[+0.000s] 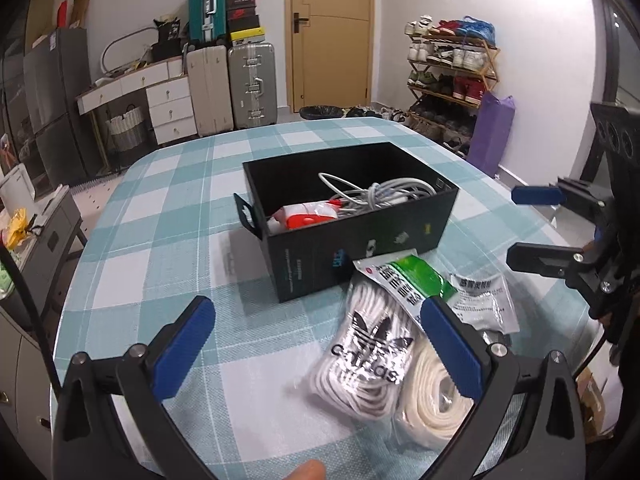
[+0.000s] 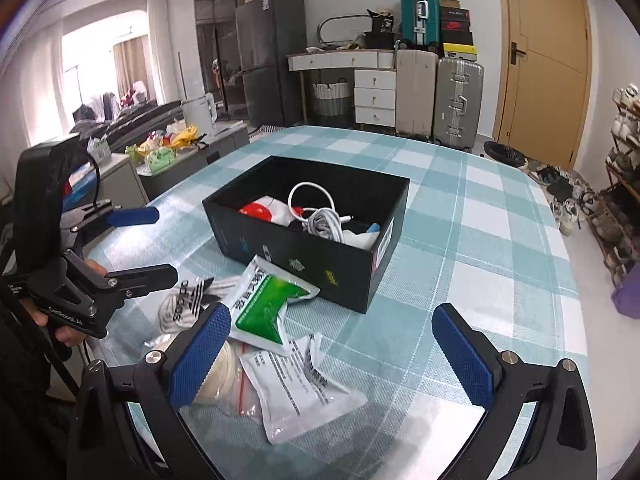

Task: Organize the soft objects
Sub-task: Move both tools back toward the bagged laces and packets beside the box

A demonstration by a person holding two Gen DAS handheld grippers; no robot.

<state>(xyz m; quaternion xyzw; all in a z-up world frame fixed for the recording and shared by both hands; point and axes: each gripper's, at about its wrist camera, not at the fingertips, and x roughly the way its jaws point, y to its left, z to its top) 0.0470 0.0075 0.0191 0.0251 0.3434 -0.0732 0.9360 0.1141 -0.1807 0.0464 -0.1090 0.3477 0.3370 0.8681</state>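
Note:
A black box (image 1: pixel 360 240) (image 2: pixel 296 256) stands mid-table and holds white cables (image 1: pixel 376 194) (image 2: pixel 320 216) and a red-and-white item (image 1: pixel 308 214) (image 2: pixel 256 212). In front of it lie a clear bag of white Adidas laces (image 1: pixel 360 360) (image 2: pixel 188 300), a cream lace bundle (image 1: pixel 432 404) (image 2: pixel 220 376), a green-and-white packet (image 1: pixel 412 280) (image 2: pixel 268 304) and a white sachet (image 1: pixel 484 300) (image 2: pixel 296 388). My left gripper (image 1: pixel 320 348) (image 2: pixel 148 240) is open and empty above the laces. My right gripper (image 2: pixel 332 352) (image 1: pixel 532 224) is open and empty above the sachet.
The table has a teal-and-white checked cloth (image 1: pixel 168 216) (image 2: pixel 460 240). Suitcases (image 1: pixel 252 84) (image 2: pixel 458 104), white drawers (image 1: pixel 168 104) and a door (image 1: pixel 332 32) stand beyond it. A shoe rack (image 1: pixel 452 68) is at the right.

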